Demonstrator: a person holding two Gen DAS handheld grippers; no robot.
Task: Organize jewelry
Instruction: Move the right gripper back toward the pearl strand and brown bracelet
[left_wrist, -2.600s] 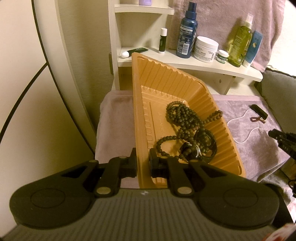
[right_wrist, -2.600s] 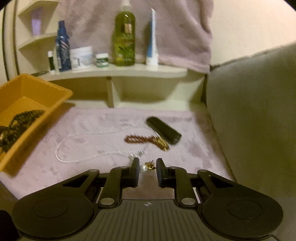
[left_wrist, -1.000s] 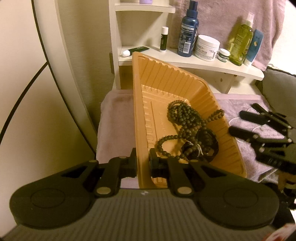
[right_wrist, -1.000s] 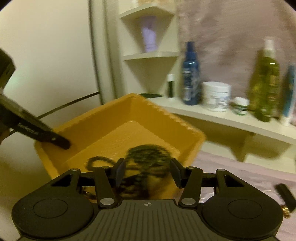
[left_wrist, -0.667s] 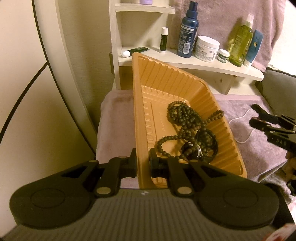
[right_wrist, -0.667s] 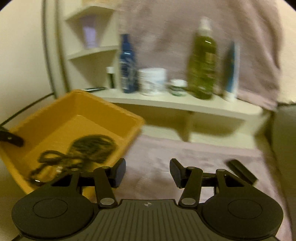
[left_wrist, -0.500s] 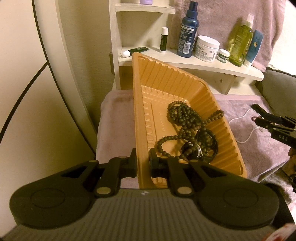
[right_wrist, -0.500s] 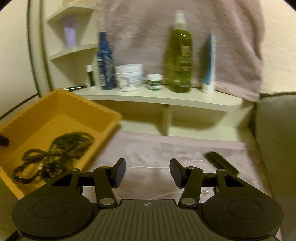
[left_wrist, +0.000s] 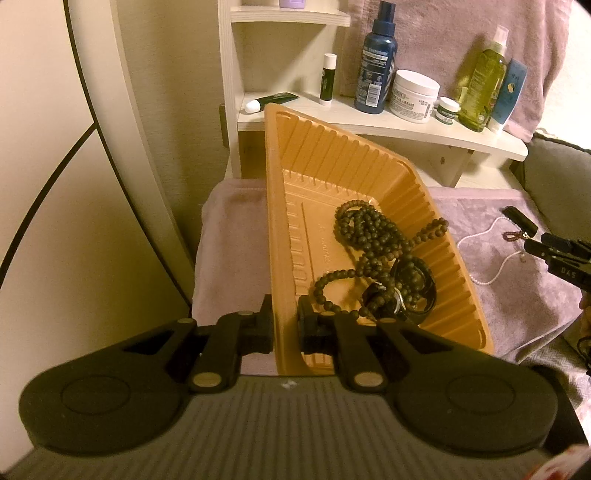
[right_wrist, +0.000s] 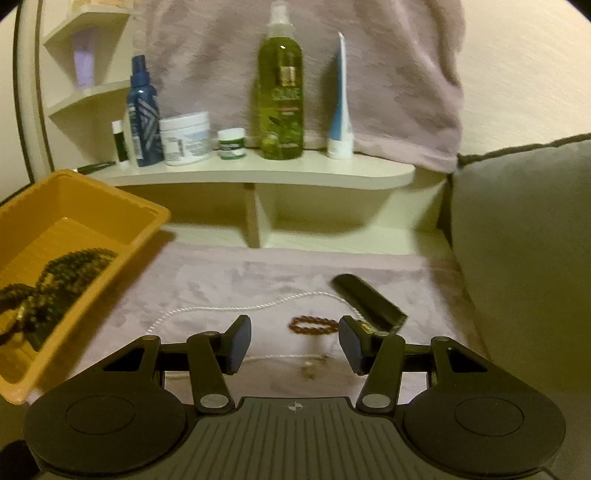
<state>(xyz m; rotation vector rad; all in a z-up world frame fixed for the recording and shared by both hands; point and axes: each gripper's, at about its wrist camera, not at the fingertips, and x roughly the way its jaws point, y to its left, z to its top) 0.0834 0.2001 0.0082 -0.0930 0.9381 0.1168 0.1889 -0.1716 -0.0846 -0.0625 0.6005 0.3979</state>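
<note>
Two tongs work together: left tongs (left_wrist: 285, 325) clench the tray (left_wrist: 354, 162) wall; right tongs (right_wrist: 294, 345), released, hover above the bracelet (right_wrist: 313, 325) on the towel (right_wrist: 229, 284). Lower squarely before closing.

Dim, warm yellowish indoor light tints both views. The left wrist view is sharp; the right wrist view is smeared by motion blur, with bottle labels unreadable. Fisheye bending curves the shelf (right_wrist: 258, 173) edges, and the frame corners go black. Soft shadow lies under the shelf.
</note>
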